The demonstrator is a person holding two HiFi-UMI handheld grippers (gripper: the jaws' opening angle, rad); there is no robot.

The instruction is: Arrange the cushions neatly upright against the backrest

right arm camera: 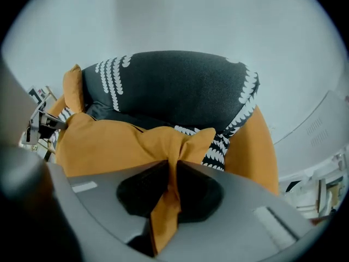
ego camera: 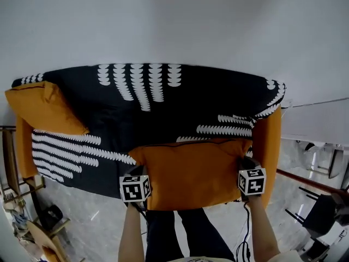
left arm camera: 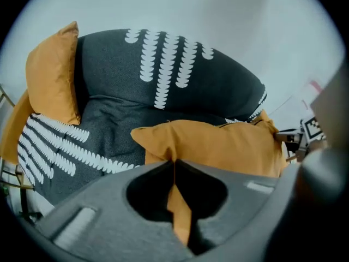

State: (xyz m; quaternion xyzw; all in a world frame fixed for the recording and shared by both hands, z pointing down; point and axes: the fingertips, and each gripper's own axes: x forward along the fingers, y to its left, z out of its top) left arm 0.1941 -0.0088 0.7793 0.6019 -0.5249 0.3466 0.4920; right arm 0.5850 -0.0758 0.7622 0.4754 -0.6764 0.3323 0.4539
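Note:
An orange cushion (ego camera: 191, 171) lies flat across the front of the sofa seat. My left gripper (ego camera: 136, 196) is shut on its near left corner, with the fabric pinched between the jaws (left arm camera: 174, 165). At the cushion's near right corner my right gripper (ego camera: 250, 189) is likewise shut on a bunched fold (right arm camera: 172, 165). A second orange cushion (ego camera: 43, 108) leans upright in the sofa's far left corner against the backrest (ego camera: 136, 83). It shows too in the left gripper view (left arm camera: 52, 75) and the right gripper view (right arm camera: 72, 89).
The sofa has a black cover with white scalloped stripes (ego camera: 71, 152) and orange sides (ego camera: 268, 141). A white wall rises behind it. Chairs and metal frames (ego camera: 322, 201) stand on the floor to the right, and clutter (ego camera: 32, 222) lies at the lower left.

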